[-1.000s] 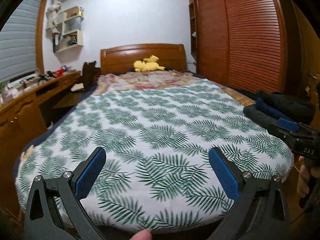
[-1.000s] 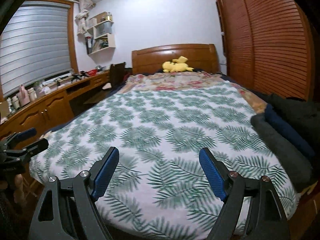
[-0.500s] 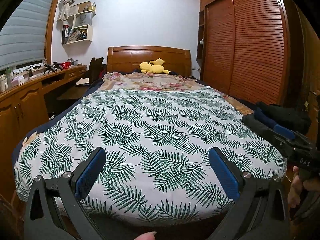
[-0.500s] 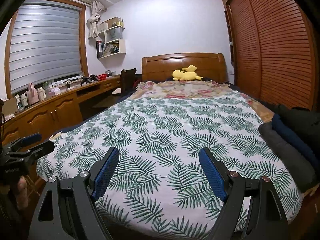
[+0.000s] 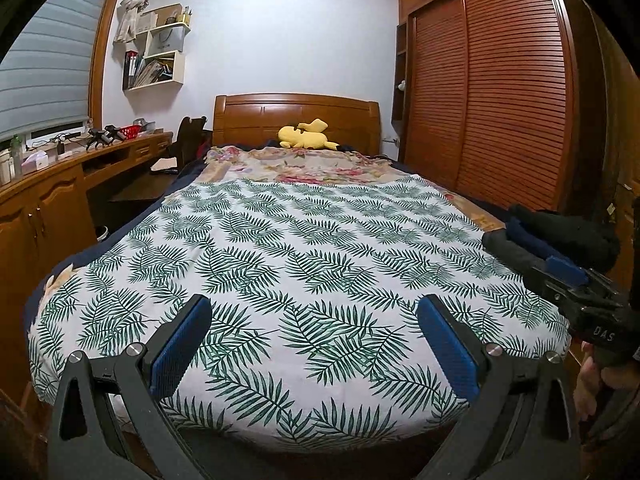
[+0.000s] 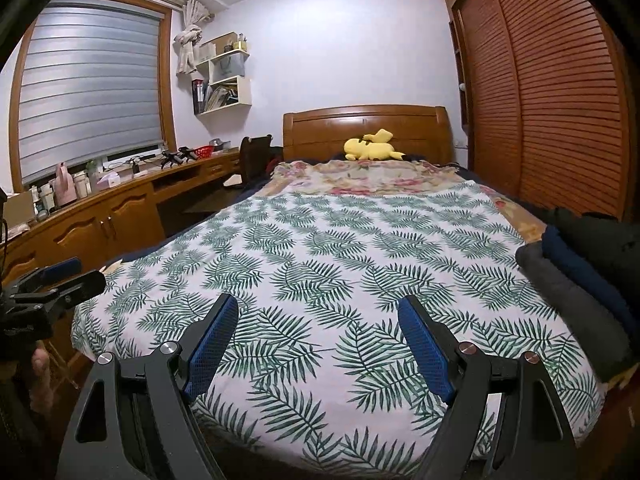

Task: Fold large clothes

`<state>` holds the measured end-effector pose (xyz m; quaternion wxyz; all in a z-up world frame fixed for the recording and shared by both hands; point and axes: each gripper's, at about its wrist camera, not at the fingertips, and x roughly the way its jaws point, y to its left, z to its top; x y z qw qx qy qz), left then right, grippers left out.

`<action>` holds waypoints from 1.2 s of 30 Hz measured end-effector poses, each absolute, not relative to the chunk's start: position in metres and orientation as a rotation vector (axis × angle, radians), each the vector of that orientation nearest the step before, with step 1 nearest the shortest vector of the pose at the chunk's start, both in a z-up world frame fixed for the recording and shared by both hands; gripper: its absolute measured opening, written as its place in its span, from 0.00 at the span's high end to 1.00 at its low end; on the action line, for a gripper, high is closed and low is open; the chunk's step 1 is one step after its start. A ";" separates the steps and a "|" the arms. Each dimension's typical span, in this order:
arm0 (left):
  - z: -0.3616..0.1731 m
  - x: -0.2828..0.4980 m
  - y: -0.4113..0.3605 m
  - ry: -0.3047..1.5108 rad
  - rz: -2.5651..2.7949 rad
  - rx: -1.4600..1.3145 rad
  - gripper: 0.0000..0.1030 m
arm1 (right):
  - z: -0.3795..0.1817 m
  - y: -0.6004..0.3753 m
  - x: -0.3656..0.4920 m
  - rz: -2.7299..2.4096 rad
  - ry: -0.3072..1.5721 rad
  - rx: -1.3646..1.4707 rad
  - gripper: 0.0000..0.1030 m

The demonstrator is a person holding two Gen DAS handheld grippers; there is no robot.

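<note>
A stack of folded dark clothes point(image 6: 588, 276), grey, navy and black, lies at the bed's right edge; it also shows in the left wrist view point(image 5: 556, 236). My left gripper point(image 5: 312, 312) is open and empty, held before the foot of the bed. My right gripper point(image 6: 318, 312) is open and empty too, level with the bed's foot. Each gripper shows in the other's view: the right one at the right side point(image 5: 568, 280), the left one at the left side point(image 6: 56, 276). Both are apart from the clothes.
A bed with a leaf-print sheet point(image 5: 304, 256) fills the middle. A floral cover point(image 5: 304, 166) and a yellow plush toy point(image 5: 306, 136) lie near the headboard. A wooden desk point(image 6: 100, 216) runs along the left, a slatted wardrobe point(image 5: 500, 96) along the right.
Both grippers have tilted up and drawn back from the bed's foot, so more of the wall and ceiling shows. Both stay open and empty.
</note>
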<state>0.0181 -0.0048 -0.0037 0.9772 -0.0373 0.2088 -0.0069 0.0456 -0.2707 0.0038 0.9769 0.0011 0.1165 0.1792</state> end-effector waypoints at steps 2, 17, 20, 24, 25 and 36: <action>-0.003 0.017 -0.005 0.420 -0.018 -0.076 0.01 | 0.003 -0.270 0.049 0.360 0.237 0.003 0.19; 0.000 0.016 -0.009 0.413 -0.024 -0.062 0.00 | 0.001 -0.268 0.054 0.361 0.230 0.009 0.19; 0.000 0.016 -0.009 0.413 -0.023 -0.061 0.01 | 0.002 -0.268 0.054 0.361 0.228 0.009 0.19; 0.000 0.016 -0.009 0.412 -0.024 -0.063 0.00 | 0.002 -0.267 0.055 0.360 0.226 0.009 0.19; 0.000 0.016 -0.009 0.412 -0.024 -0.063 0.00 | 0.001 -0.268 0.055 0.361 0.226 0.010 0.19; 0.003 0.015 -0.011 0.406 -0.032 -0.057 0.00 | 0.000 -0.271 0.058 0.360 0.222 0.008 0.19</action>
